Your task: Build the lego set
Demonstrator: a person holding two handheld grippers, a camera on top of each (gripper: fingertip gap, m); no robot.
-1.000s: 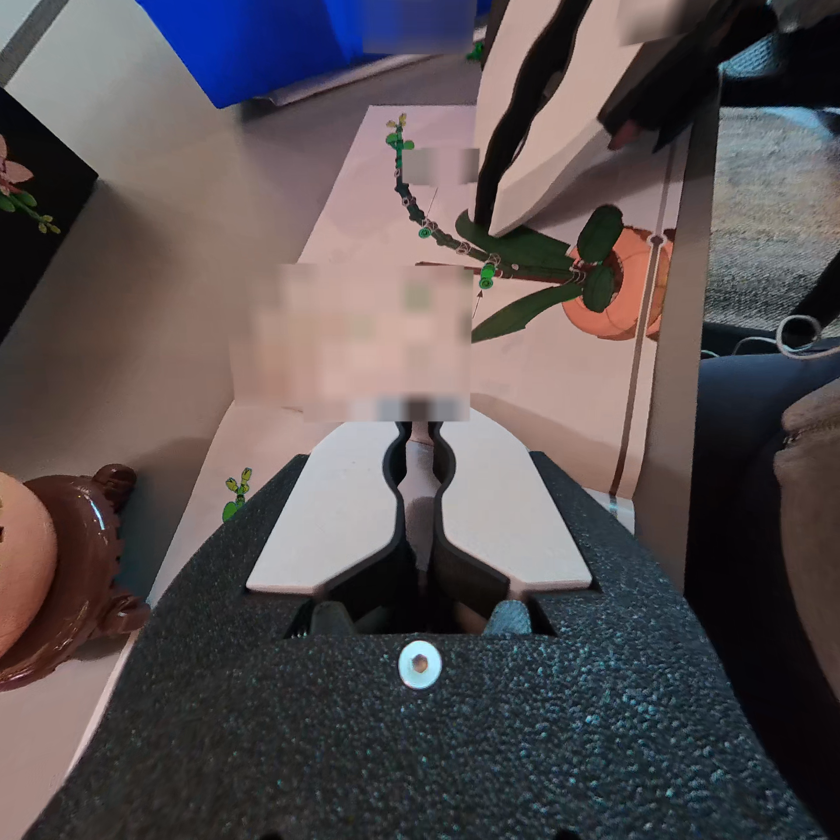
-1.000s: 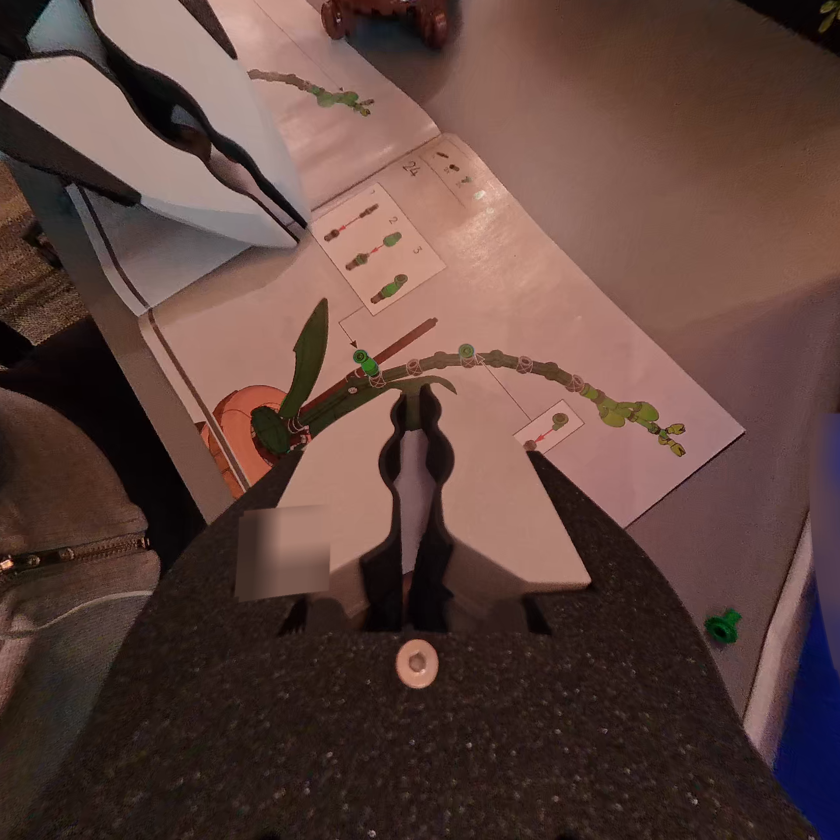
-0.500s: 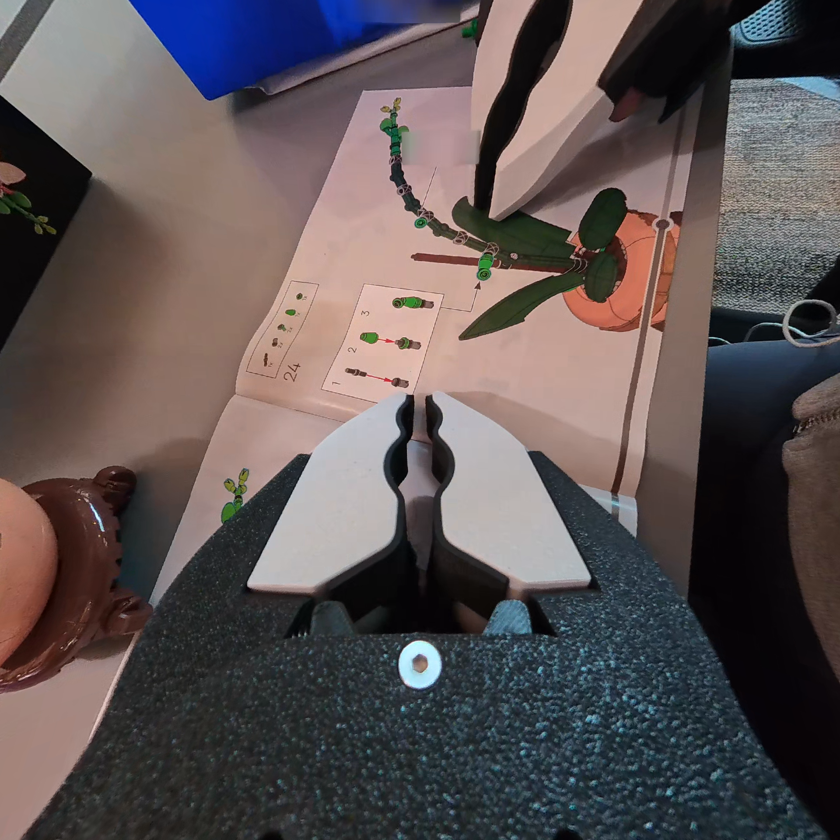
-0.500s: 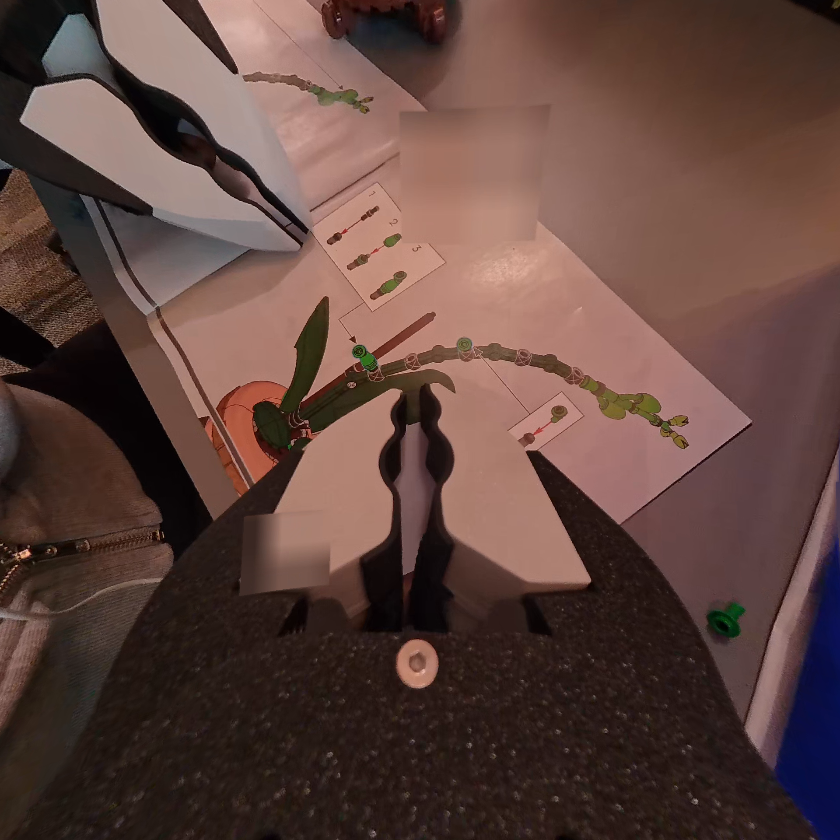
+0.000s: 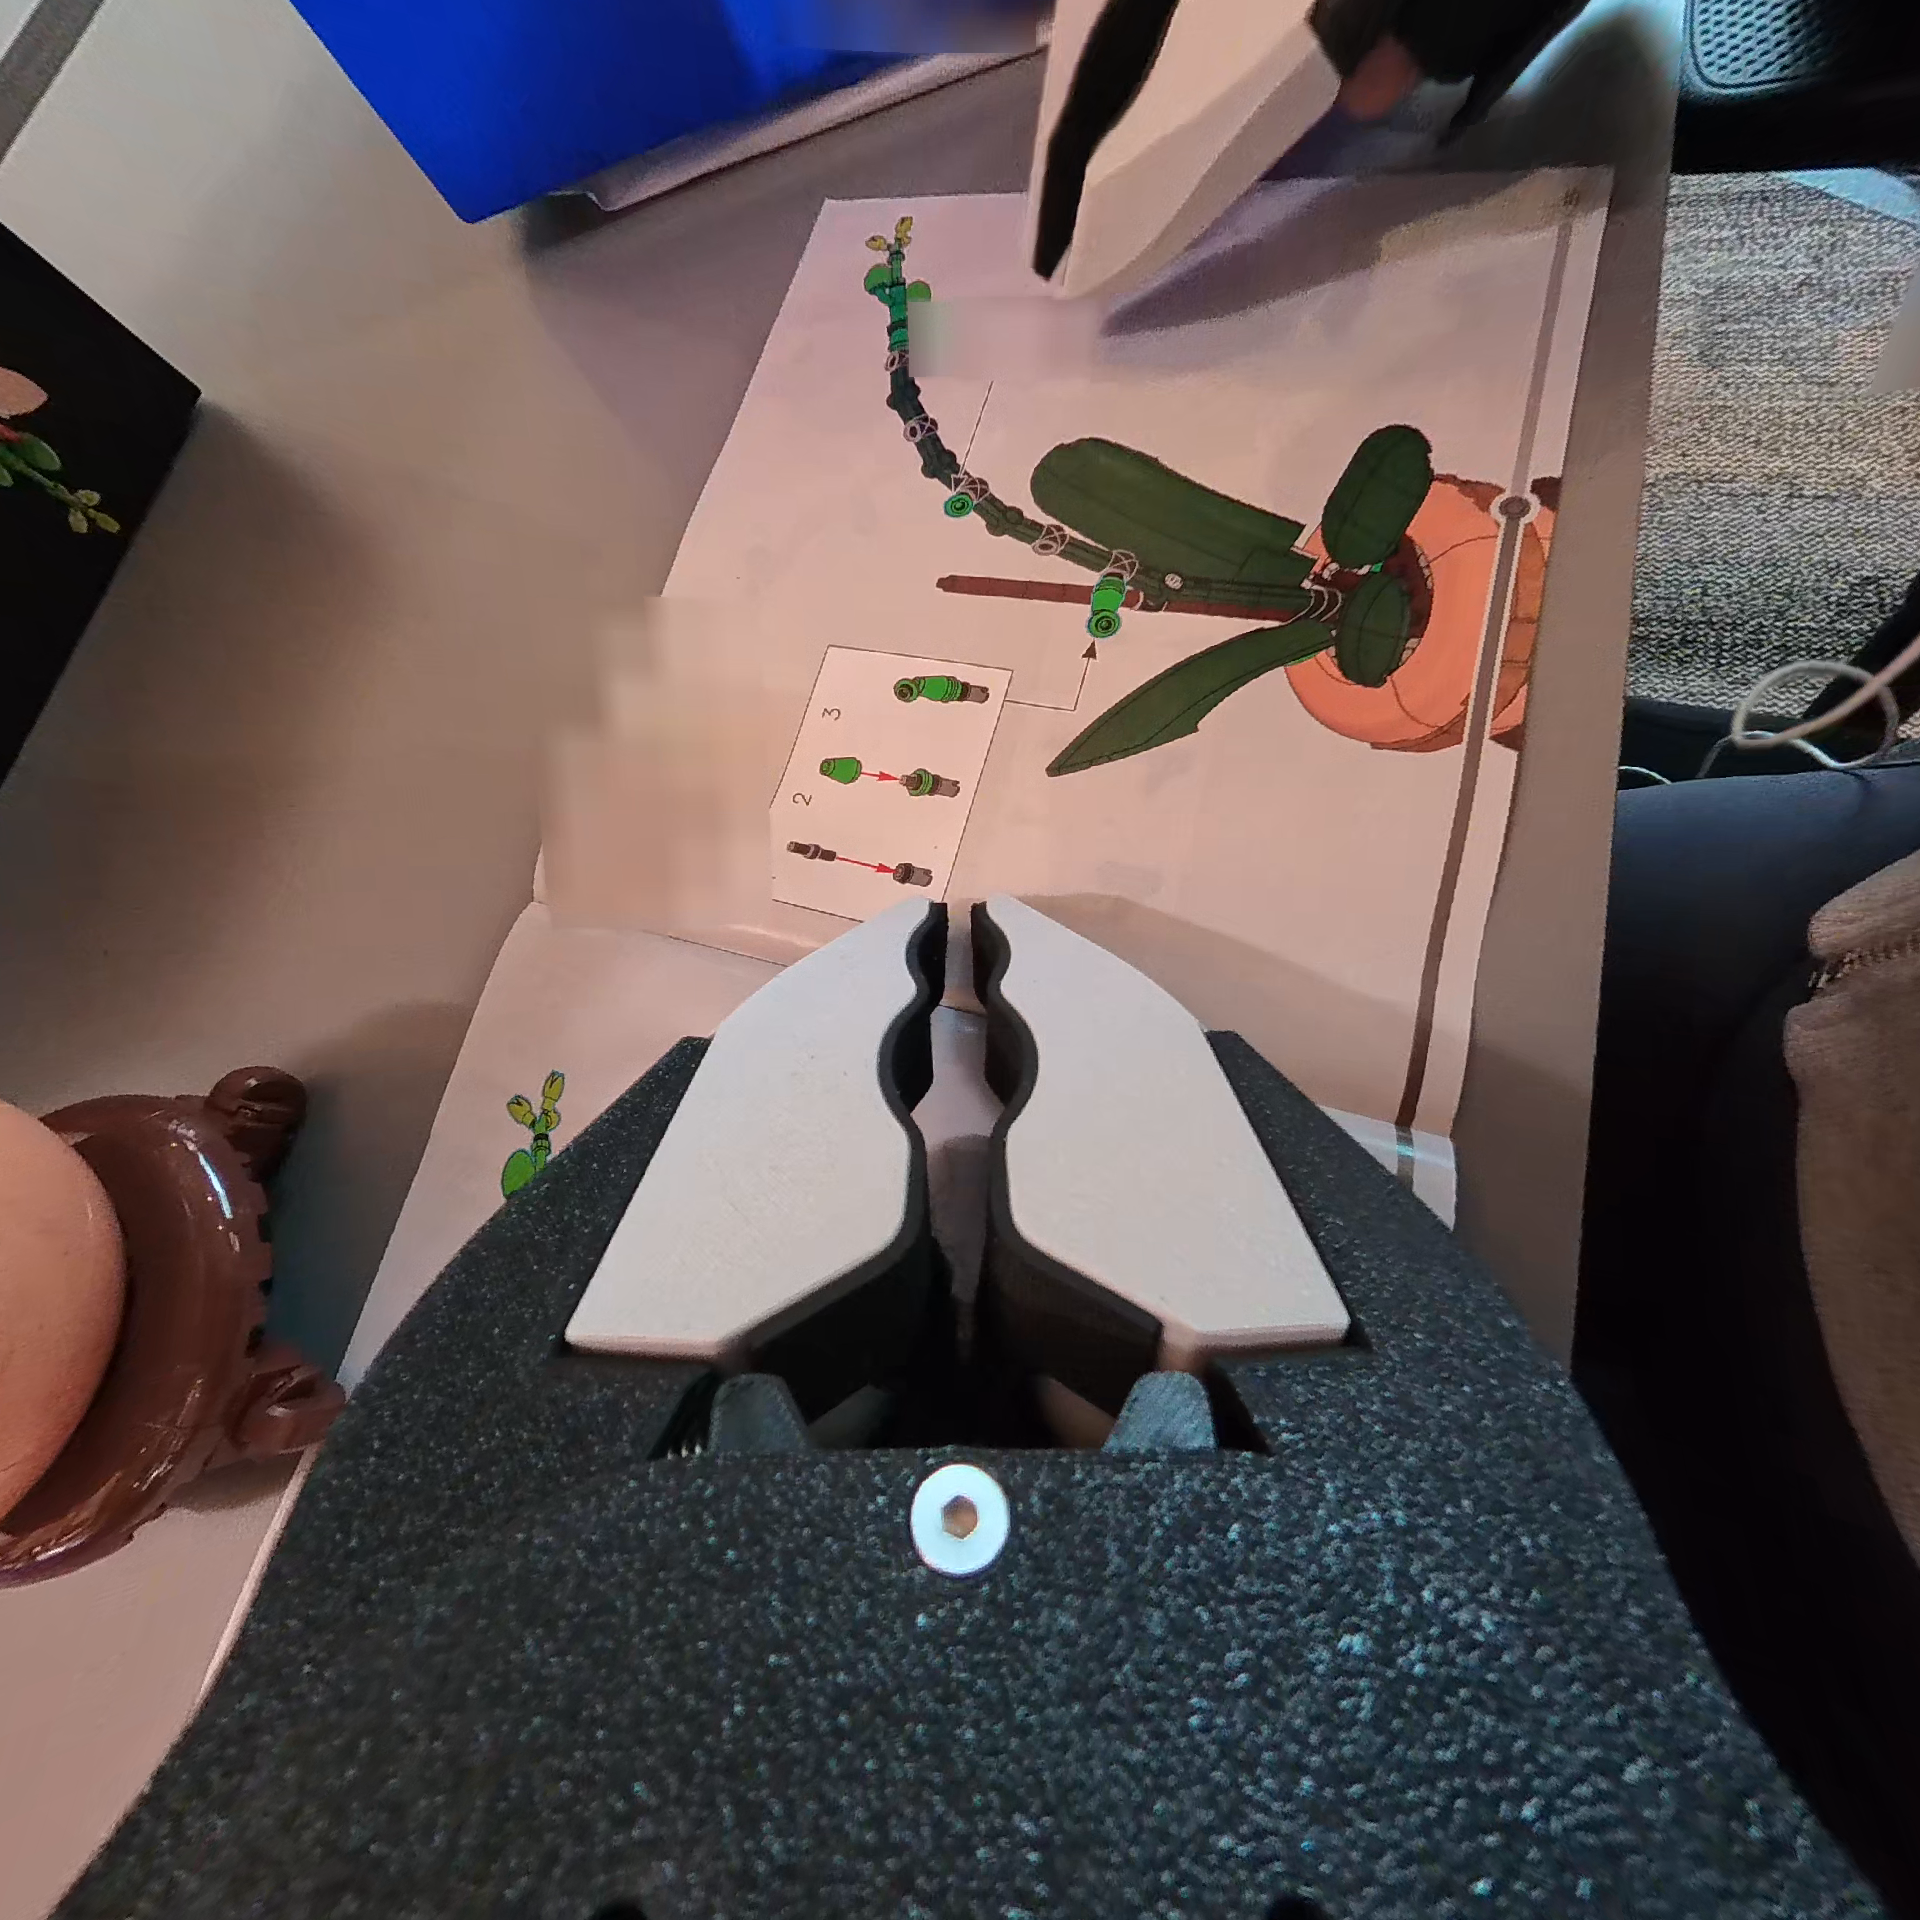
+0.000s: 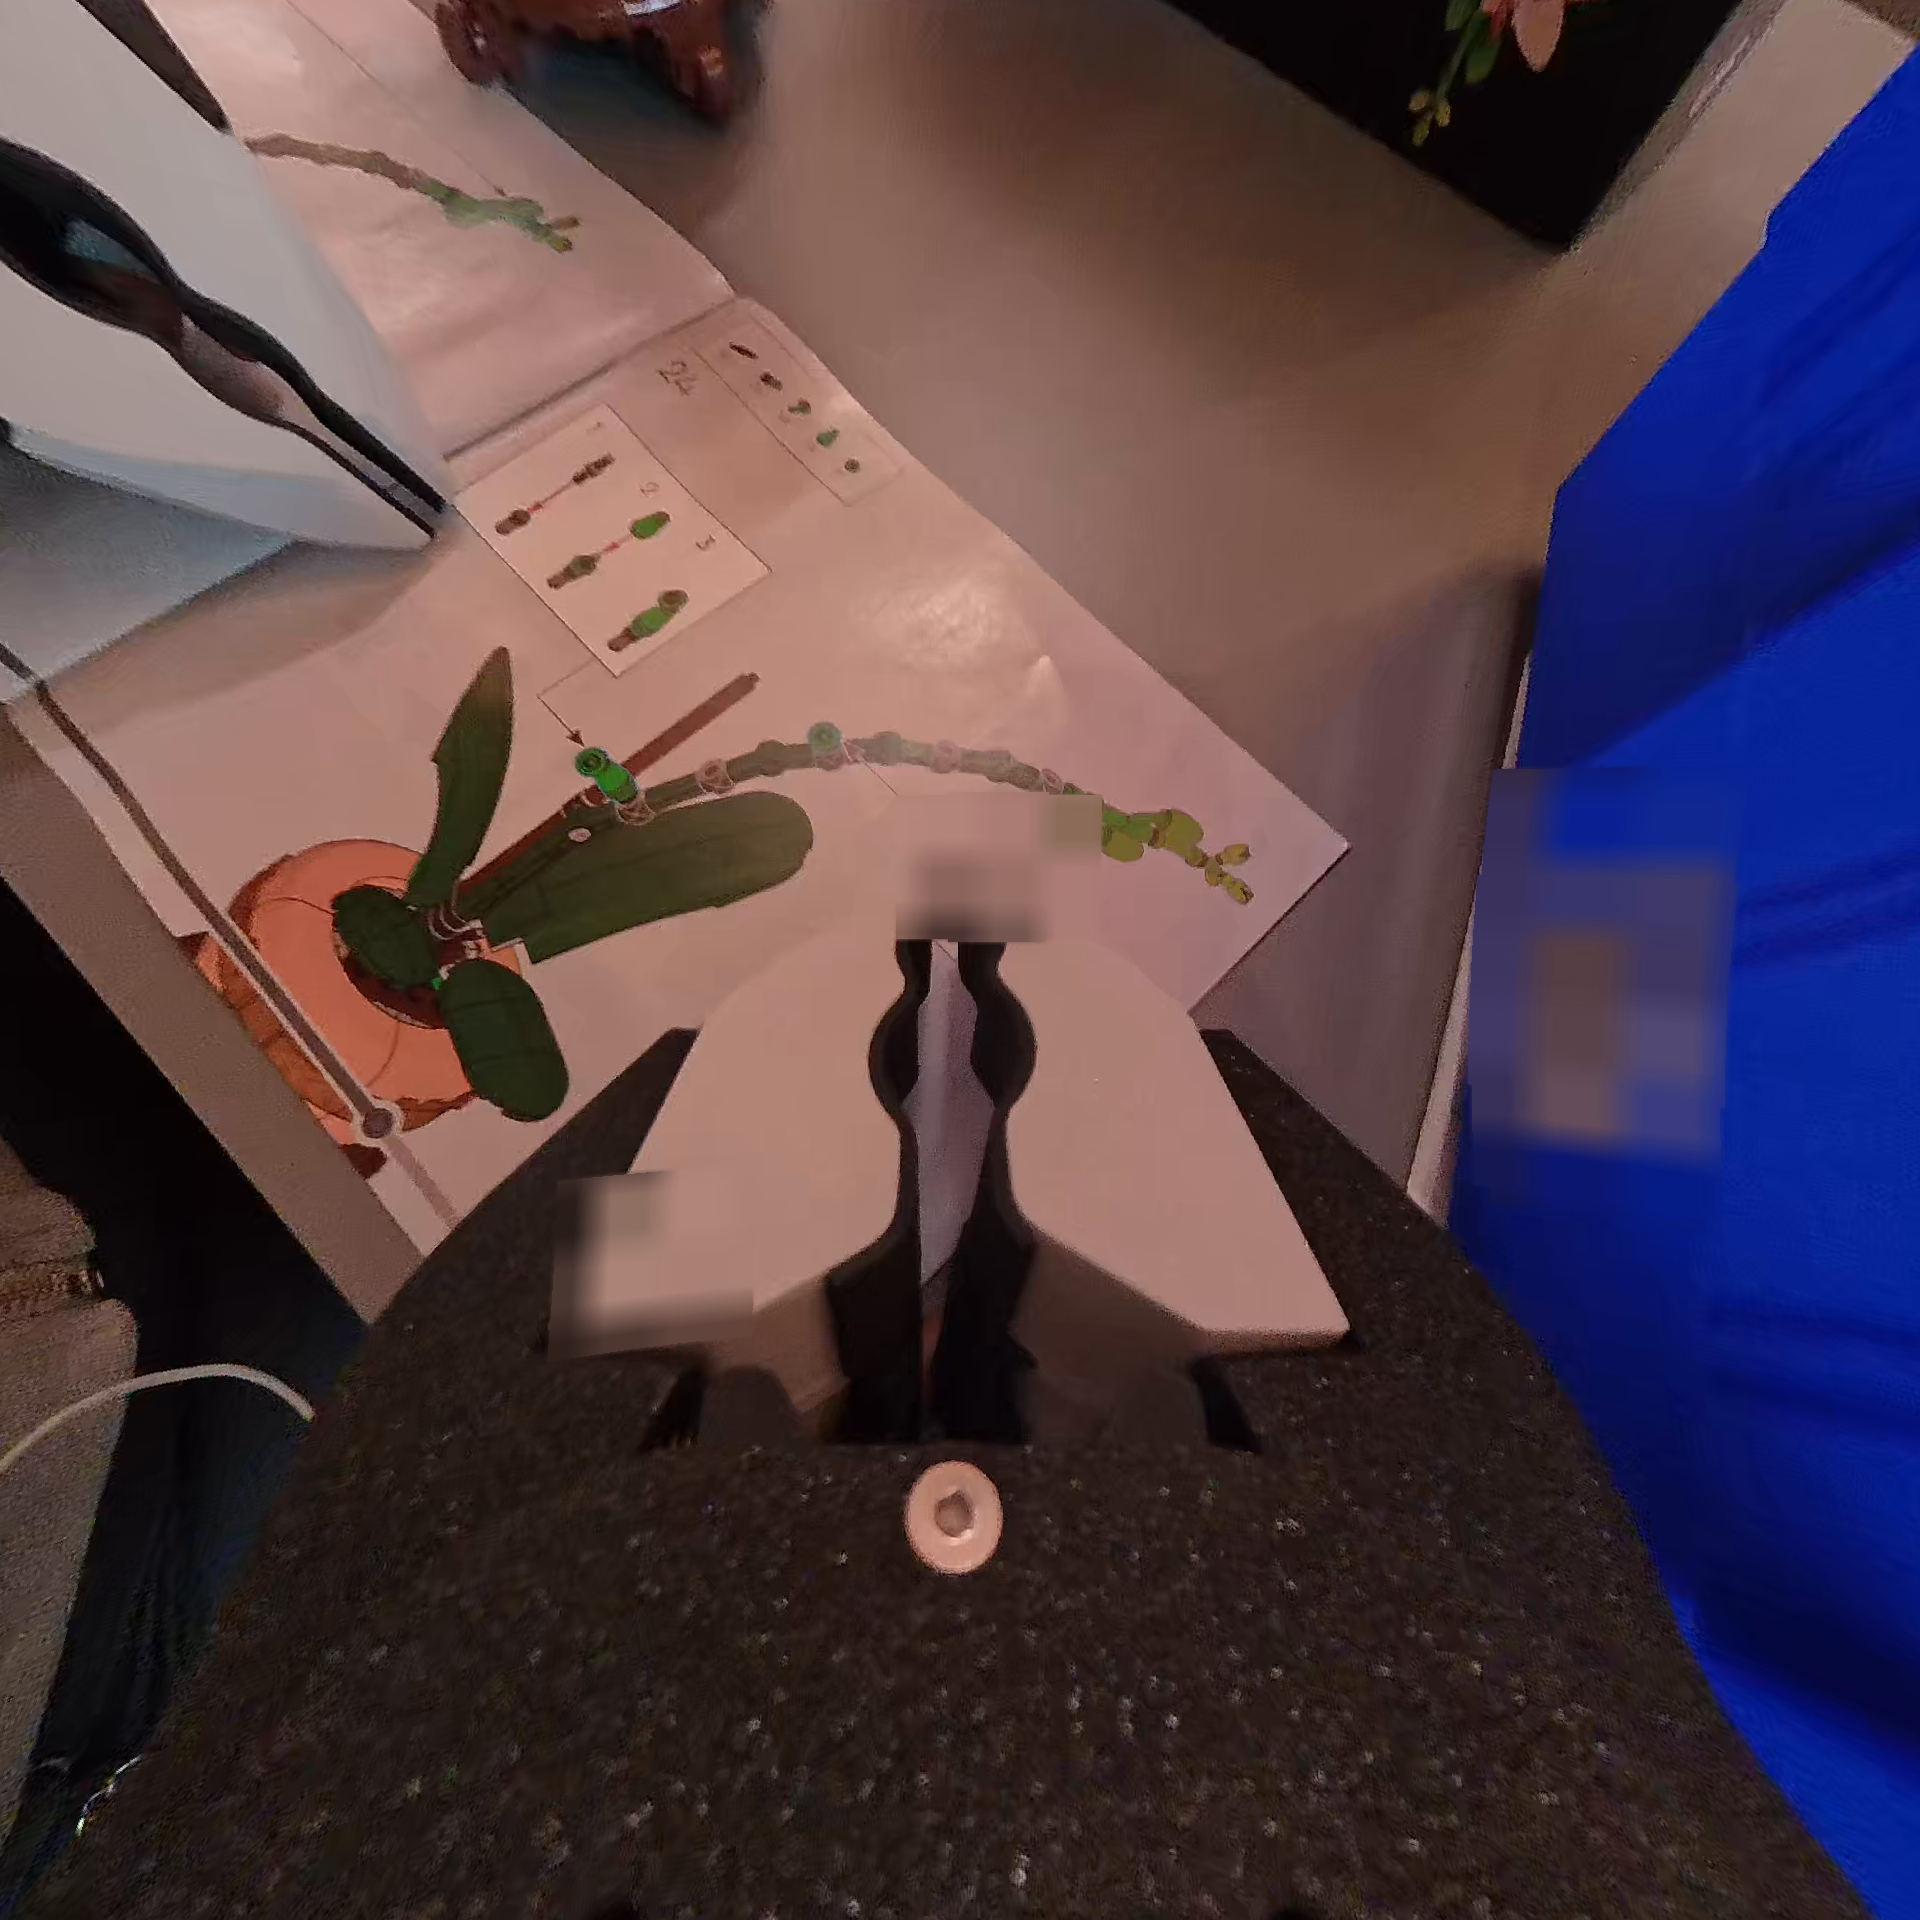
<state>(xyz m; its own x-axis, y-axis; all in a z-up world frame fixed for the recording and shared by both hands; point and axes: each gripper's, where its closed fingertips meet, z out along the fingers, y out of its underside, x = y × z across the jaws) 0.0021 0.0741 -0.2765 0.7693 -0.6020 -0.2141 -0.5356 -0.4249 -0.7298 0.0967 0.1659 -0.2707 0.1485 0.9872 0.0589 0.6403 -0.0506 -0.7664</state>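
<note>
We note the left gripper (image 5: 958,906) poised over the open instruction booklet (image 5: 1226,831), just above the fold between its two pages; its two pale fingers (image 5: 831,1039) stand nearly together with only a thin slit between the dark pads, and nothing sits in that slit, so we log it as clenched and bare. The boxed step drawings on the page lie just ahead of its tips, and the printed plant in an orange pot lies farther on toward the table edge. To its left, on the grey table (image 5: 312,623), we see a brown toothed ring (image 5: 197,1299) around a pale rounded piece, touching the booklet's near page or just beside it; we cannot tell which. A black box (image 5: 73,457) with a flower picture sits at the far left, and a blue bin (image 5: 582,83) stands beyond the booklet. The right gripper (image 6: 943,948) hangs over the far corner of the same page, near the tip of the printed stem; a blurred patch covers its very tips, but the fingers (image 6: 800,1049) below show a narrow slit with only the page showing through it, so we record it as drawn together on nothing. The blue bin fills the view to its right. Each gripper appears in the other's view, well apart across the page.
</note>
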